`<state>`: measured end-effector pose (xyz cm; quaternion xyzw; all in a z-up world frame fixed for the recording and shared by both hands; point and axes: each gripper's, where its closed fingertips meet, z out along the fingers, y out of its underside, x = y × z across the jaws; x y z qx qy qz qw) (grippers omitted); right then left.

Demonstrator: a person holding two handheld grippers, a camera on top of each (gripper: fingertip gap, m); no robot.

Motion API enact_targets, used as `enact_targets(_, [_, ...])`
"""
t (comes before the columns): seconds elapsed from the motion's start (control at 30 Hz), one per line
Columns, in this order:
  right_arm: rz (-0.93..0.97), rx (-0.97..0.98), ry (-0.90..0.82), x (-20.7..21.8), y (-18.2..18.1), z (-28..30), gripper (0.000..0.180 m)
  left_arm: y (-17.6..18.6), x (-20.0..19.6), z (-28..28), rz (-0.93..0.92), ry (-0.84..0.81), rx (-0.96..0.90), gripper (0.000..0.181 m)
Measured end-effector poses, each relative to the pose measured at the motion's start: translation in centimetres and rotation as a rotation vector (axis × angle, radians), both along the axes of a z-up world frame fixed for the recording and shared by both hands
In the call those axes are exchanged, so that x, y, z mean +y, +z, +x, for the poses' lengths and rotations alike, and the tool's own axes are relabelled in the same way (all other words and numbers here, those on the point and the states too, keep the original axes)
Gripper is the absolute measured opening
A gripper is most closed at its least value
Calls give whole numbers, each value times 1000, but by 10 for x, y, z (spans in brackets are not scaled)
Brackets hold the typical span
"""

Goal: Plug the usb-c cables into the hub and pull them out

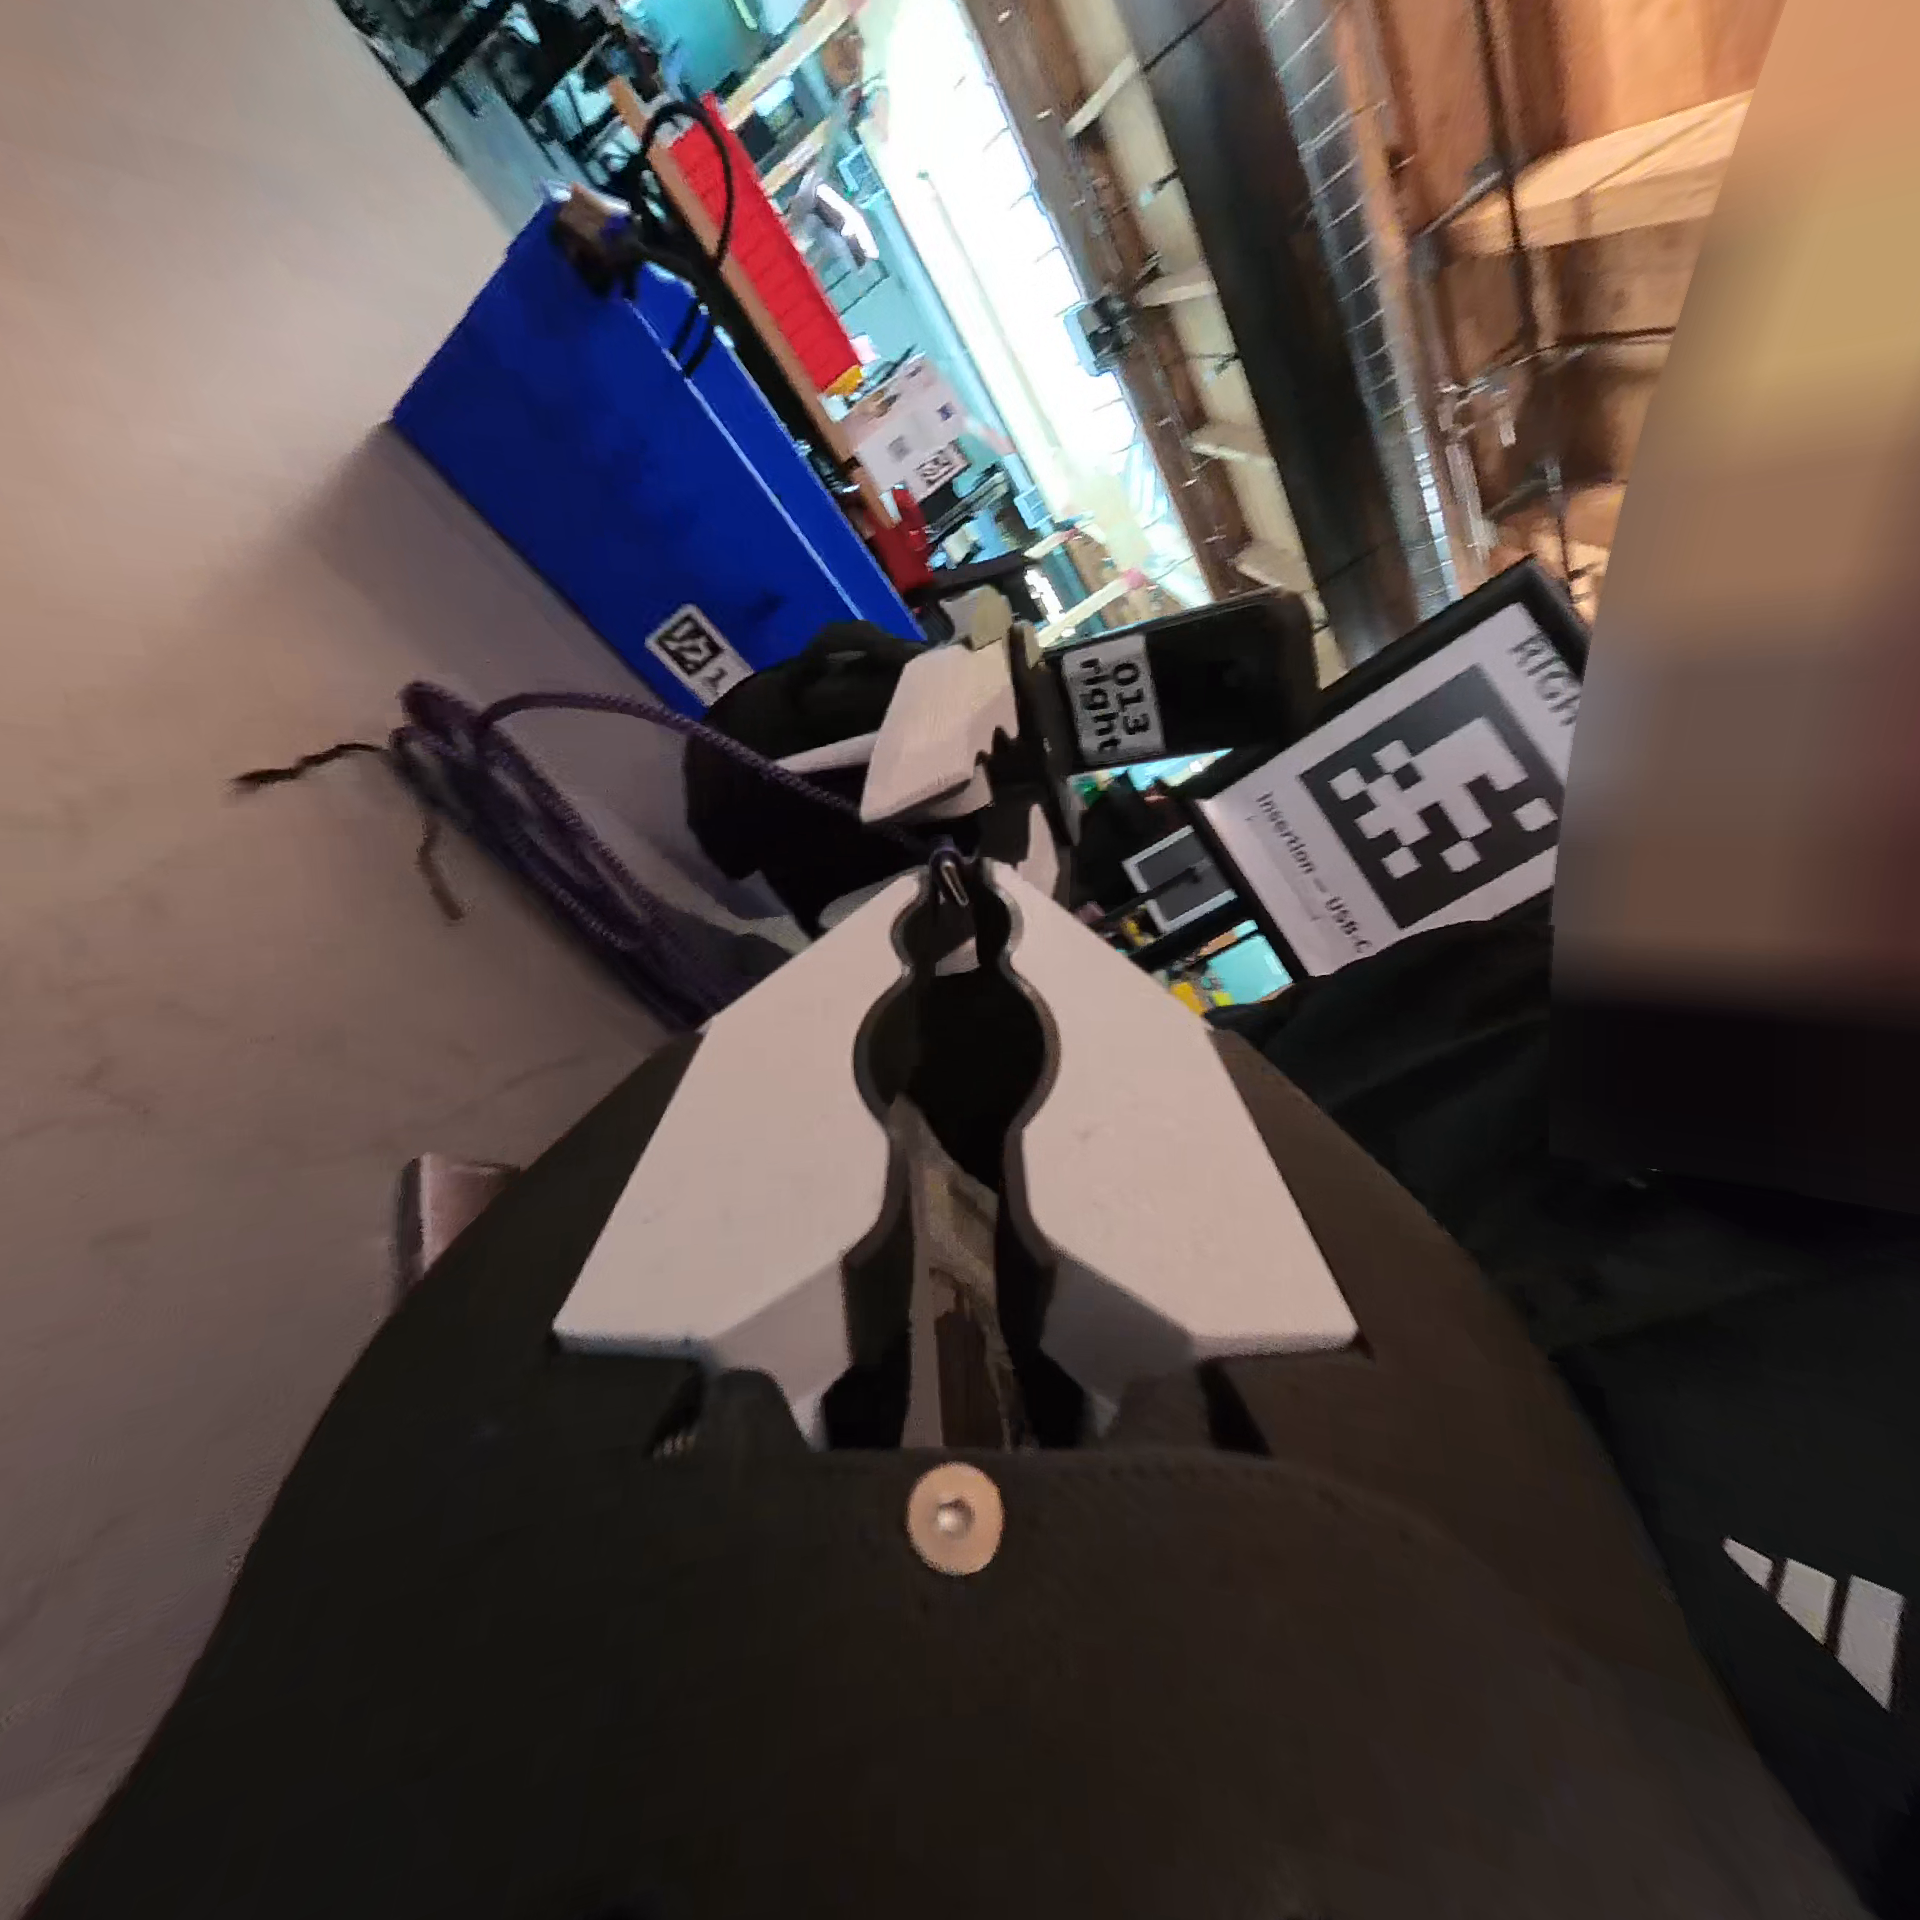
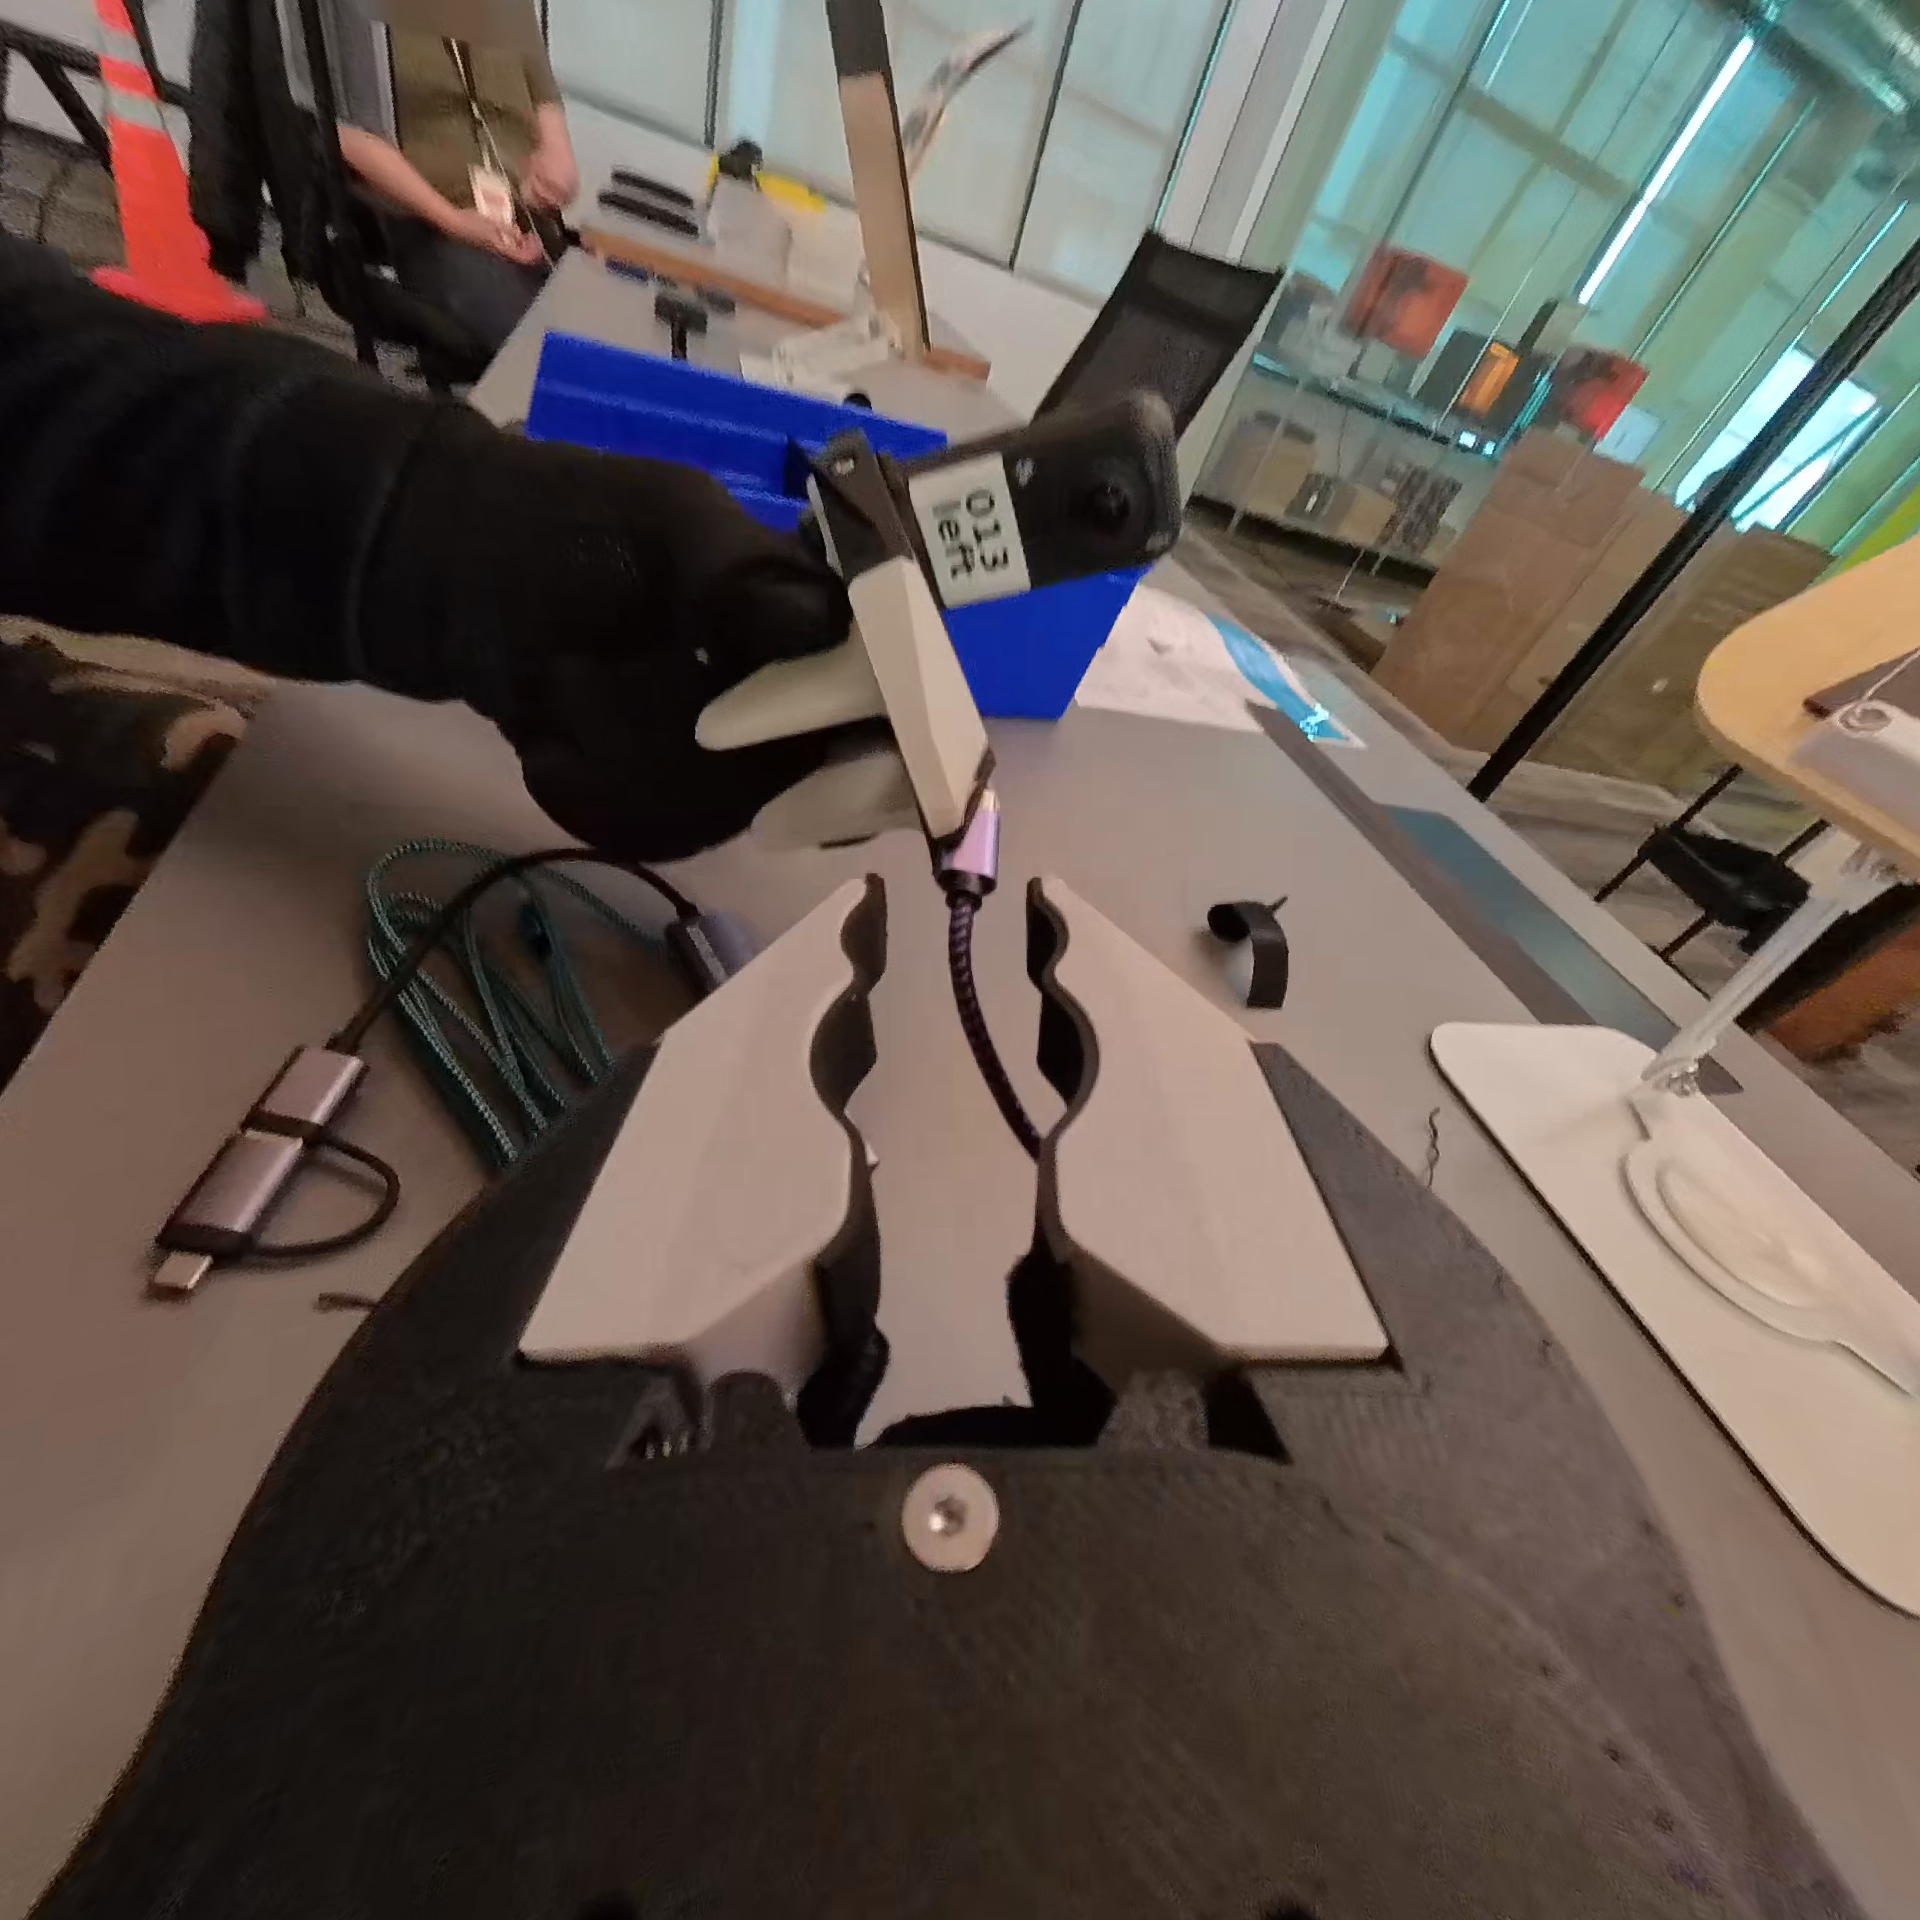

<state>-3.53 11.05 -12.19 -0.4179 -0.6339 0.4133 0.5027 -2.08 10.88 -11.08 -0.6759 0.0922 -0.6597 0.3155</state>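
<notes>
My left gripper (image 1: 951, 888) is shut on the purple USB-C plug (image 1: 948, 883), which sticks out at its fingertips. In the right wrist view a black-gloved hand holds this gripper (image 2: 961, 821) above the grey table, pinching the plug (image 2: 977, 831). The purple braided cable (image 2: 977, 997) hangs from the plug and runs between the fingers of my right gripper (image 2: 954, 894), which is open around it. The rest of the cable lies coiled on the table (image 1: 499, 800). The grey hub (image 2: 275, 1138) lies on the table to the left, with nothing plugged in.
A green braided cable (image 2: 478, 1018) lies beside the hub. A black strap (image 2: 1252, 951) and a white stand base (image 2: 1558, 1195) are on the right. A blue bin (image 2: 707, 426) stands behind. A marker card (image 1: 1423, 800) stands near the right gripper. A person sits far back. The tips of both grippers are at nearly the same place. The grey hub (image 2: 275, 1138) is about equally far from each gripper, around 15 cm.
</notes>
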Motion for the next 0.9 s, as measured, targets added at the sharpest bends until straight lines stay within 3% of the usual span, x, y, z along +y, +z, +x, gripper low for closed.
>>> enact_targets(0.3, [6, 91, 10, -4, 13, 1, 8, 12, -5, -1, 30, -36, -191, 5])
enact_targets(0.53, [-48, 141, 13, -4, 21, 1, 17, 13, -5, -1, 43, -27, -237, 5])
enact_targets(0.9, [-103, 153, 39, -6, 23, 1, 9, 14, -5, 2, 43, -26, -264, 5])
